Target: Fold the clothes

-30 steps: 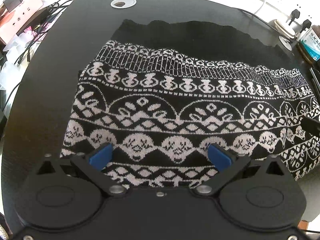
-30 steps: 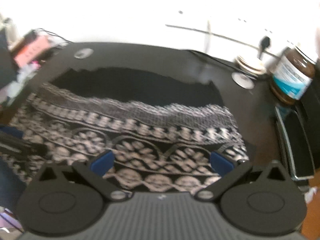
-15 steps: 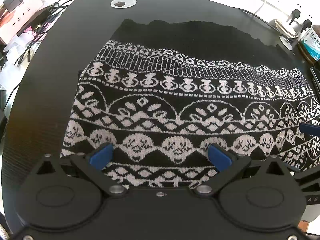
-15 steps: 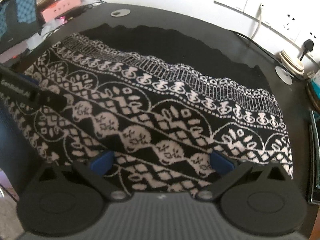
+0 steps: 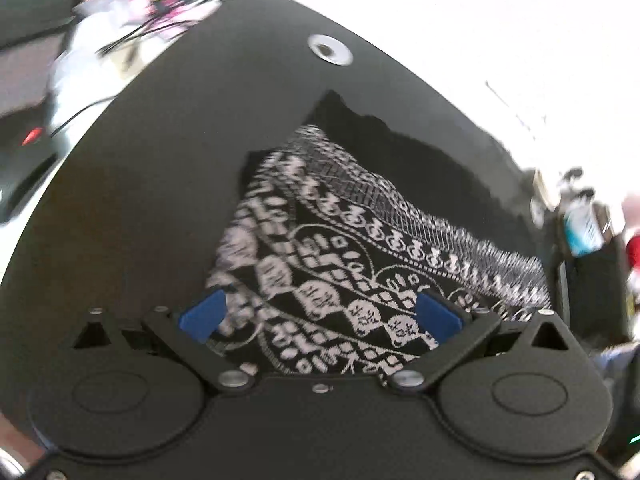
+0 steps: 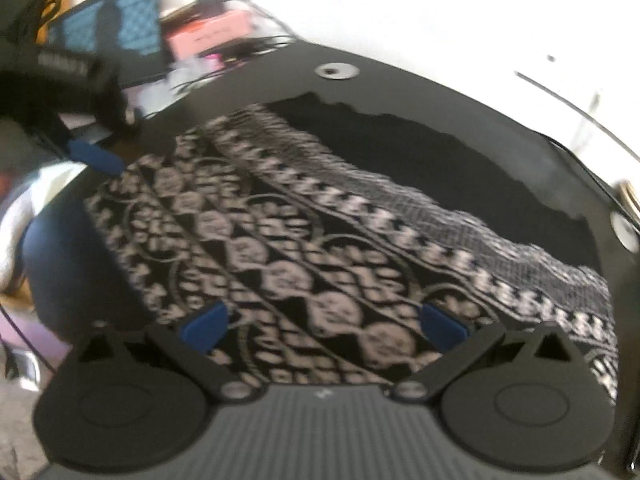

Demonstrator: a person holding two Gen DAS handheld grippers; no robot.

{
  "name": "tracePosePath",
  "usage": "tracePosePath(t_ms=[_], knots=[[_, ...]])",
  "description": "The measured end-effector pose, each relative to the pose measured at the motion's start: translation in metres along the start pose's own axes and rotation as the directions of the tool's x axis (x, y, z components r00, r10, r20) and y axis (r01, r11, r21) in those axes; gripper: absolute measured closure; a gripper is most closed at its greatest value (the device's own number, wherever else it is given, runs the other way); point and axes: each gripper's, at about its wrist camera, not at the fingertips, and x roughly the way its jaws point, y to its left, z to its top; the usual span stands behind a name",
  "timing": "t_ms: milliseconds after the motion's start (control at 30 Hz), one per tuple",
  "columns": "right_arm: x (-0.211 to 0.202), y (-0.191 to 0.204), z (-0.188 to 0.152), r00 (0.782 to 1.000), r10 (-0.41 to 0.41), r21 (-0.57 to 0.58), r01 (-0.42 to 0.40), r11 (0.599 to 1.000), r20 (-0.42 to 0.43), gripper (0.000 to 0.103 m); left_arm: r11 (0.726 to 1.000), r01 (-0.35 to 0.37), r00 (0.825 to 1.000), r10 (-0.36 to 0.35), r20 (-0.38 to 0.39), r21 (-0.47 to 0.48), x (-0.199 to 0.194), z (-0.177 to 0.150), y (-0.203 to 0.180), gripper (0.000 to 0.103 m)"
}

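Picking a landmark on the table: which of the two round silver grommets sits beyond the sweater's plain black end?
The grommet at the table's far edge, beyond the sweater; the other grommet lies off to the right.

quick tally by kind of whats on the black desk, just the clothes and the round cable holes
black-and-white patterned knitted garment: 1
round silver-rimmed cable grommets in the black desk top: 2, one at the far edge, one at the right edge
total: 3
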Motion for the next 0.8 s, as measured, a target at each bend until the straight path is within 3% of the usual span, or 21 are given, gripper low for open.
tracePosePath(t_ms=[167,300,433,733,800], knots=[[0.008,0.011,0.004,0.999,0.041,-0.043,-0.041,0.998,-0.005,0.001,0.988,0.055,0.998,-0.056,-0.007,-0.143,-0.011,-0.013,0.029,0.0],[0.008,0.01,0.006,0.999,0.043,-0.037,-0.043,0.998,-0.006,0.001,0.975,0.051,0.999,-0.047,0.021,-0.216,-0.015,-0.036,0.049,0.003],[0.01,0.009,0.007,0.999,0.05,-0.012,-0.05,0.999,-0.006,0.001,0.95,0.092,0.996,-0.094,0.006,-0.3,-0.003,-0.049,0.066,0.005],[0.01,0.016,0.007,0.999,0.039,-0.024,-0.039,0.999,-0.018,0.001,0.955,0.085,0.996,-0.086,0.01,-0.283,0.017,-0.054,0.06,0.009],[0.008,0.015,0.006,0.999,0.041,-0.025,-0.041,0.999,-0.02,0.001,0.955,0.085,0.996,-0.082,0.024,-0.283,0.019,-0.053,0.058,0.018]])
